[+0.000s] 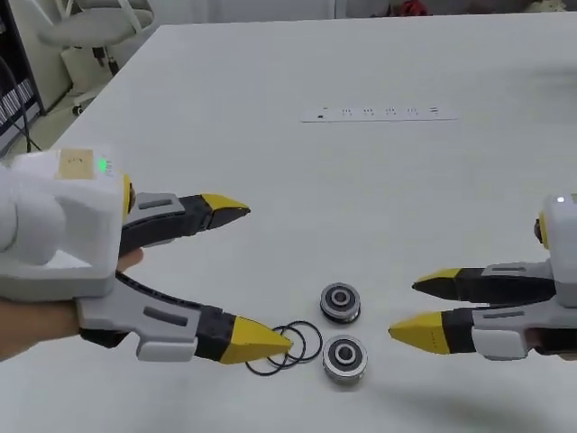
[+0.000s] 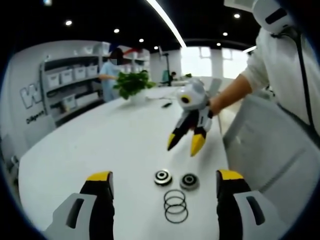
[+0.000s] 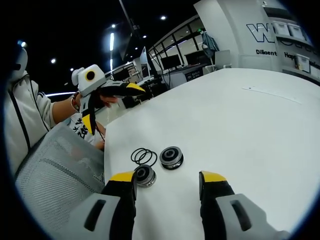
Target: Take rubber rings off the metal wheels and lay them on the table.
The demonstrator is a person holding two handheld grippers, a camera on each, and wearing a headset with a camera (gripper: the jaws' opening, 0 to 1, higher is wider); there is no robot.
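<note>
Head view: three black rubber rings [image 1: 288,347] lie overlapping on the white table [image 1: 361,180] beside two metal wheels [image 1: 340,302], between the left gripper [image 1: 269,278] and right gripper [image 1: 403,308], both spread and empty. Left gripper view: a potted plant [image 2: 131,82] stands far behind. Right gripper view: one wheel sits beside a jaw tip

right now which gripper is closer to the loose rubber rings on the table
Left. The left gripper has its lower jaw tip right at the edge of the rubber rings in the head view; the right gripper is beyond the two metal wheels.
</note>
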